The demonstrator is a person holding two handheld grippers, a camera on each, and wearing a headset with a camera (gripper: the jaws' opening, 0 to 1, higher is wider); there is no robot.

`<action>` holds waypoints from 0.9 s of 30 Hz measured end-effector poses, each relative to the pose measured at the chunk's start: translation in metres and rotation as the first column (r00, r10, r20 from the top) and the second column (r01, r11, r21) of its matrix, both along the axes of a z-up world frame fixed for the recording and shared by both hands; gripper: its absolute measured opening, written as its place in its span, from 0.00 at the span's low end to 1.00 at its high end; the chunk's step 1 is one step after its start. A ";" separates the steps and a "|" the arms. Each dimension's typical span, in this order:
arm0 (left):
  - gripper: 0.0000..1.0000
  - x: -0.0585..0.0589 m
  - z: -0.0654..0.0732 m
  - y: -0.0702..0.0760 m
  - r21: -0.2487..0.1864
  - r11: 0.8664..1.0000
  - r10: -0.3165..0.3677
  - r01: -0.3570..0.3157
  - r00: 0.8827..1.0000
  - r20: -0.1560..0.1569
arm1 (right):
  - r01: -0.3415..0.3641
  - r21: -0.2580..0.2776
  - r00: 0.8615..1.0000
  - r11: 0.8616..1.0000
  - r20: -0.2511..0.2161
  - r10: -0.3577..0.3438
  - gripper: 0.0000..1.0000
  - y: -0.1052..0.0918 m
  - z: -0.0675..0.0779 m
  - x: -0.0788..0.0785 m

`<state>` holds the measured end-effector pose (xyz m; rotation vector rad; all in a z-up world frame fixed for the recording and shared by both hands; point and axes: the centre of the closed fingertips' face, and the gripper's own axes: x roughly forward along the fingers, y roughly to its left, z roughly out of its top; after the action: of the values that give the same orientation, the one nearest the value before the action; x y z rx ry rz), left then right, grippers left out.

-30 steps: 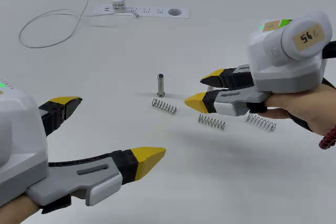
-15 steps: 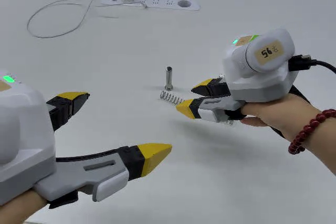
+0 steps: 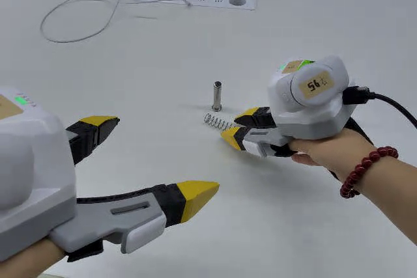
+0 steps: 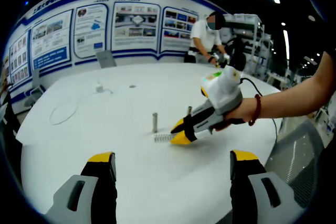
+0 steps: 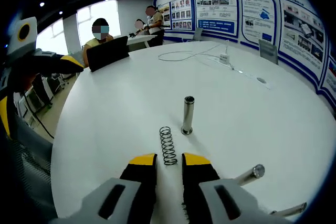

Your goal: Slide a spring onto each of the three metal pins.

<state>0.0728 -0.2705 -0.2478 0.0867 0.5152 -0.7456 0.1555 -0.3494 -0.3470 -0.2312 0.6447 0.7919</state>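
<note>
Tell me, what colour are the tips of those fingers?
Yellow; the fingertips show best in the head view.

Head view looks down; both gripper views, low from either side, share the upright pin (image 5: 187,115).

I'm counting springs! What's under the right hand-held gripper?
One spring lies on the table, its end between the tips of the right hand-held gripper. A pin lies beside it. The gripper's body covers whatever else is underneath.

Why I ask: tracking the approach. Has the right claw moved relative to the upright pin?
Yes: the right claw moved left, nearer the upright pin, reaching the spring.
</note>
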 end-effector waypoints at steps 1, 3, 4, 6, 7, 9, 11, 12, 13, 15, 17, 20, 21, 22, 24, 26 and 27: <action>0.91 0.000 0.000 0.000 0.000 1.000 0.000 0.000 1.000 -0.001 | -0.001 -0.002 1.000 1.000 0.003 0.001 0.19 0.000 0.000 0.000; 0.91 0.000 -0.001 0.000 0.000 1.000 0.000 0.000 1.000 -0.004 | -0.004 -0.005 1.000 1.000 0.010 0.004 0.17 0.001 -0.001 0.001; 0.91 0.000 -0.002 0.000 0.000 1.000 -0.001 0.001 1.000 -0.005 | -0.003 -0.007 1.000 1.000 0.012 0.003 0.17 0.001 -0.001 0.001; 0.91 0.000 -0.002 0.000 -0.003 1.000 -0.001 0.001 1.000 -0.007 | -0.005 -0.009 1.000 1.000 0.017 0.006 0.17 0.002 -0.001 0.001; 0.91 0.000 -0.002 0.000 -0.004 1.000 -0.001 0.001 1.000 -0.008 | -0.010 -0.013 1.000 1.000 0.018 0.010 0.16 0.003 -0.002 0.001; 0.91 -0.001 -0.003 0.000 -0.007 1.000 0.000 0.000 1.000 -0.011 | -0.011 -0.031 1.000 0.999 0.025 0.012 0.14 0.003 -0.004 0.001; 0.90 -0.001 -0.003 0.000 -0.008 1.000 0.001 -0.001 1.000 -0.014 | -0.004 -0.027 1.000 1.000 0.022 0.005 0.14 0.002 -0.003 0.001; 0.90 -0.001 -0.004 0.000 -0.008 1.000 0.000 -0.001 1.000 -0.014 | -0.003 -0.026 1.000 1.000 0.023 0.004 0.14 0.002 -0.003 0.001; 0.90 -0.001 -0.004 0.000 -0.007 1.000 0.000 0.000 1.000 -0.014 | -0.003 -0.028 1.000 1.000 0.024 0.003 0.13 0.003 -0.003 0.001; 0.90 -0.001 -0.004 0.001 -0.006 1.000 0.001 -0.001 1.000 -0.016 | -0.003 -0.028 1.000 1.000 0.023 0.003 0.12 0.003 -0.004 0.001; 0.90 -0.001 -0.004 0.001 -0.008 1.000 0.002 -0.002 1.000 -0.015 | 0.003 -0.026 1.000 1.000 0.020 -0.003 0.12 0.003 -0.004 0.002; 0.89 -0.001 -0.004 0.001 -0.011 1.000 0.003 -0.003 1.000 -0.019 | 0.012 -0.020 1.000 1.000 0.012 -0.012 0.12 0.003 -0.004 0.002; 0.89 -0.001 -0.004 0.001 -0.011 1.000 0.003 -0.003 1.000 -0.020 | 0.013 -0.019 1.000 1.000 0.011 -0.013 0.12 0.003 -0.004 0.003; 0.89 -0.001 -0.004 0.000 -0.010 1.000 0.002 -0.002 1.000 -0.020 | 0.015 -0.017 1.000 1.000 0.007 -0.014 0.12 0.003 -0.004 0.003; 0.88 -0.002 -0.005 0.000 -0.007 1.000 -0.004 0.004 1.000 -0.024 | 0.015 -0.012 1.000 1.000 0.002 -0.015 0.12 0.002 -0.004 0.003; 0.88 -0.002 -0.005 -0.001 -0.008 1.000 -0.008 0.008 1.000 -0.024 | 0.014 -0.011 1.000 1.000 -0.001 -0.014 0.11 0.002 -0.004 0.003; 0.88 -0.002 -0.005 -0.001 -0.009 1.000 -0.008 0.008 1.000 -0.024 | 0.013 -0.010 1.000 1.000 -0.002 -0.013 0.11 0.002 -0.004 0.002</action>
<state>0.0704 -0.2719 -0.2526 0.0711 0.5347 -0.7574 0.1578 -0.3472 -0.3508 -0.2351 0.6519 0.7765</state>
